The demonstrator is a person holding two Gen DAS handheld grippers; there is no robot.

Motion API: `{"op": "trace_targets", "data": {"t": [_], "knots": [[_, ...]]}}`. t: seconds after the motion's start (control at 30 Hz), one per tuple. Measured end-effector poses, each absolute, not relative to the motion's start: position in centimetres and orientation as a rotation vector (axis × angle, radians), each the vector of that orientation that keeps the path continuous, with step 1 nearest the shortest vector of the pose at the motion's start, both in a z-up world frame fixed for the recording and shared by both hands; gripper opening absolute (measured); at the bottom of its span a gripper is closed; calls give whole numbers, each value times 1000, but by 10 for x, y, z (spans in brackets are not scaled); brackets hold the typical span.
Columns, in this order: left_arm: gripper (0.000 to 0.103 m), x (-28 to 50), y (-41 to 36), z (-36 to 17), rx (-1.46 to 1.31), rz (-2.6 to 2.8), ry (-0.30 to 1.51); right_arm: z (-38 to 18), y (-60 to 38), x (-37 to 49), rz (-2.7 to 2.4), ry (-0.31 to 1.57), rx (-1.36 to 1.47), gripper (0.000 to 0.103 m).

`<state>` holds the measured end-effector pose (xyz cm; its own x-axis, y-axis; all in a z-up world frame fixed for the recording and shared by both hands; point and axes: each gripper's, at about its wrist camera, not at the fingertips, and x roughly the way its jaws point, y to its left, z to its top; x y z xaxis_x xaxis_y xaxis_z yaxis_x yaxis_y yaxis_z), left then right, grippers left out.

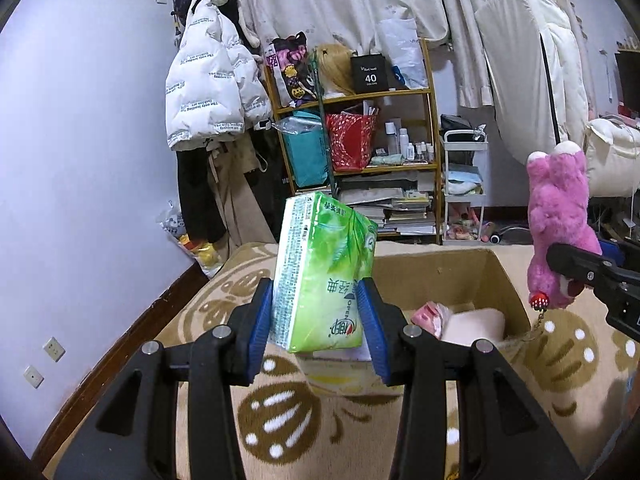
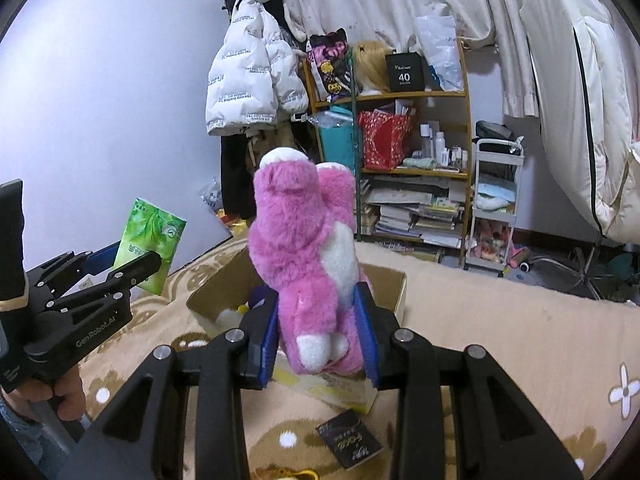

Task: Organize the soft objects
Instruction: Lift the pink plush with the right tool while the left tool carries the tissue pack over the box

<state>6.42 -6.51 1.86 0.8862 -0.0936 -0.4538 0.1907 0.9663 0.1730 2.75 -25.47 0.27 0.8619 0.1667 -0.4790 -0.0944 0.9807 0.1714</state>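
Note:
My left gripper [image 1: 316, 300] is shut on a green tissue pack [image 1: 324, 272], held upright in the air over the patterned blanket; the same tissue pack [image 2: 154, 248] shows at the left of the right wrist view. My right gripper [image 2: 318, 324] is shut on a pink plush bear [image 2: 306, 264], which hangs upside down with its white-soled feet up. That pink plush bear [image 1: 558, 228] shows at the right of the left wrist view, with a small red charm on a chain below it. An open cardboard box [image 1: 500, 280] lies just beyond both grippers, holding a pink item and a pale cushion.
A beige blanket [image 2: 500, 320] with brown patterns covers the surface. A small dark booklet [image 2: 348, 442] and a pale yellow pack [image 2: 340, 394] lie under the right gripper. A wooden shelf [image 1: 360, 148], a white trolley [image 1: 464, 184] and hanging coats stand along the far wall.

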Motion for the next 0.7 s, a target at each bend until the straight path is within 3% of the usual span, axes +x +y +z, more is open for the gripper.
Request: {"op": "trace_targets", "data": {"t": [0.7], "knots": [[41,109,-77,1,191,-157,520,-5,-261,65,147,532,110,36]]}}
